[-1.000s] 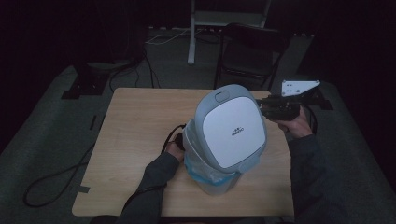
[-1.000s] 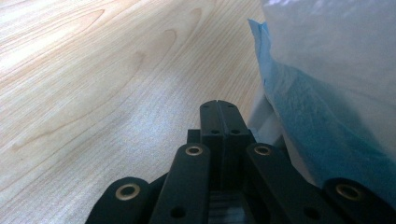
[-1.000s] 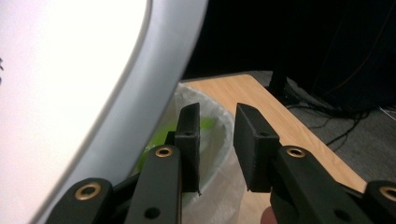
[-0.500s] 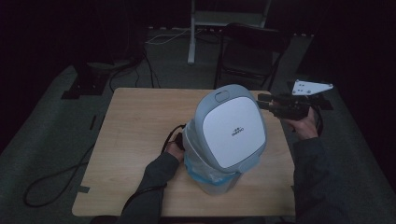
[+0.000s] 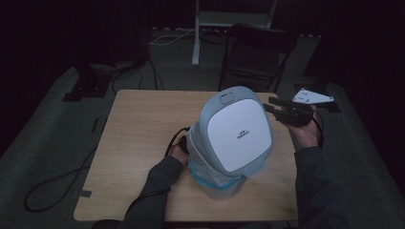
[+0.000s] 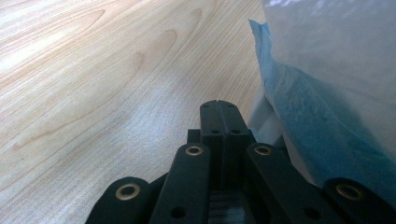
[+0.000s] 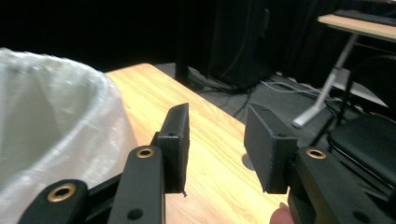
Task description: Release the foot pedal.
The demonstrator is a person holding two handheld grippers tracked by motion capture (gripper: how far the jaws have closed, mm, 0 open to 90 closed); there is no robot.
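The lidded bin (image 5: 236, 138), fitted with a blue liner (image 6: 322, 126), stood on the wooden counter (image 5: 138, 138) near its right front part, with the lid tilted up toward the person. The left tongs (image 6: 218, 108) were pressed together with nothing between them, lying low on the counter just beside the bin's base. The right tongs (image 7: 217, 149) were held beside the bin's upper right; their jaws had just been opening and stood apart with nothing between them.

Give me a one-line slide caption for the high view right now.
Lid-up white trash bin with blue liner on wooden table; left gripper beside it, right gripper open near lid.
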